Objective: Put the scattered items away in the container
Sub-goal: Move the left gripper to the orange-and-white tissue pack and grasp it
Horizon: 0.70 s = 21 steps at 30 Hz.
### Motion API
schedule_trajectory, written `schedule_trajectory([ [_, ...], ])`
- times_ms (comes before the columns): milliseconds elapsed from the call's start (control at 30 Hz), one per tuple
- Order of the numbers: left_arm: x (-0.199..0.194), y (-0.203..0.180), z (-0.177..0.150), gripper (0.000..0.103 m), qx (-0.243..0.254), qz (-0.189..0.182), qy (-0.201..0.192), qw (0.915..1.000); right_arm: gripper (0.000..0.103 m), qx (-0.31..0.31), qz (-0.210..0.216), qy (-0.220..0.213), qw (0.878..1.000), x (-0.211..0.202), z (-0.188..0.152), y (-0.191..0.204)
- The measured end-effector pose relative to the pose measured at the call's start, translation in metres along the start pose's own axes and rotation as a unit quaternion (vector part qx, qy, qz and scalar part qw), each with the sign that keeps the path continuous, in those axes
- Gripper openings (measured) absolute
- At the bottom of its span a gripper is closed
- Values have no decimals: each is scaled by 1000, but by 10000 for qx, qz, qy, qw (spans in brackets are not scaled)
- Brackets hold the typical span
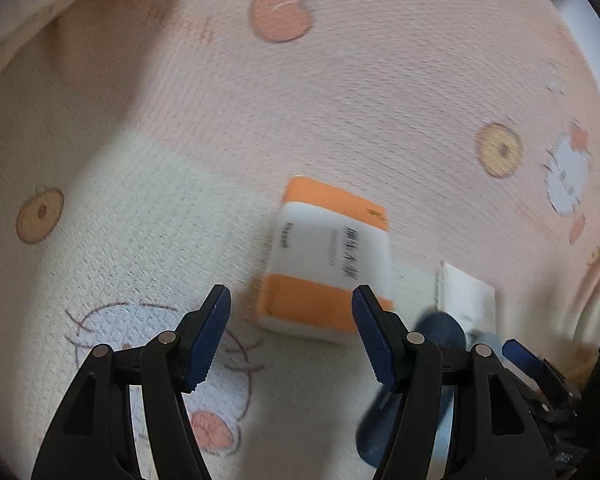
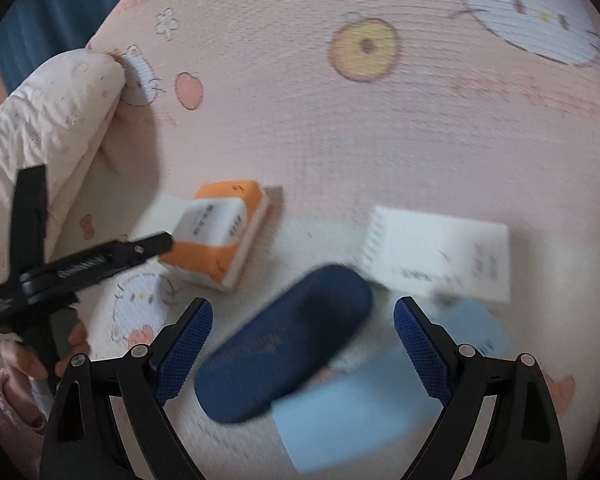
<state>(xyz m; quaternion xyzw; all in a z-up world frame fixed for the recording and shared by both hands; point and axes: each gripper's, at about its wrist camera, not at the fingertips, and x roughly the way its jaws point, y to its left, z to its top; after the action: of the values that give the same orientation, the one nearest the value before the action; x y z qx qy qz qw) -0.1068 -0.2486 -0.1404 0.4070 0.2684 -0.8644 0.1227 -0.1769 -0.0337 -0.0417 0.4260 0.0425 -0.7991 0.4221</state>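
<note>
Your left tongs sit apart, empty, just short of the orange-and-white pack lying on the pink cartoon bedsheet. Your right tongs are apart too, empty, above the dark blue case. That case overlaps a light blue sheet; a white notepad lies just beyond it. No container in view. A folded quilt bunches at the left. Both frames blurred.
</note>
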Motion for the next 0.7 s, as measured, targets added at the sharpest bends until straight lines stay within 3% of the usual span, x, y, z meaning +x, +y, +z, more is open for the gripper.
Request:
schedule_trajectory([
  [133,4,12,0,67,-483,-404,-9,9980,92,225,400,-125,9989,21,16,7],
  [300,1,7,-8,65,-454,-746,-208,9960,91,678,777,-264,9943,38,25,9],
  [400,6,8,-3,53,-503,-662,-233,9963,72,1594,1376,-75,9776,54,22,-6],
  [433,9,8,1,49,-517,-675,-266,9960,66,1943,1660,-24,9668,61,20,-13],
  [500,13,7,5,46,-463,-699,-272,9961,60,2193,1733,66,9601,71,16,-17],
  [533,18,7,7,45,-445,-648,-253,9966,55,2114,1594,42,9643,72,16,-17],
  [700,26,16,4,43,-754,-920,3,9929,53,1435,1364,136,9801,79,20,-1],
])
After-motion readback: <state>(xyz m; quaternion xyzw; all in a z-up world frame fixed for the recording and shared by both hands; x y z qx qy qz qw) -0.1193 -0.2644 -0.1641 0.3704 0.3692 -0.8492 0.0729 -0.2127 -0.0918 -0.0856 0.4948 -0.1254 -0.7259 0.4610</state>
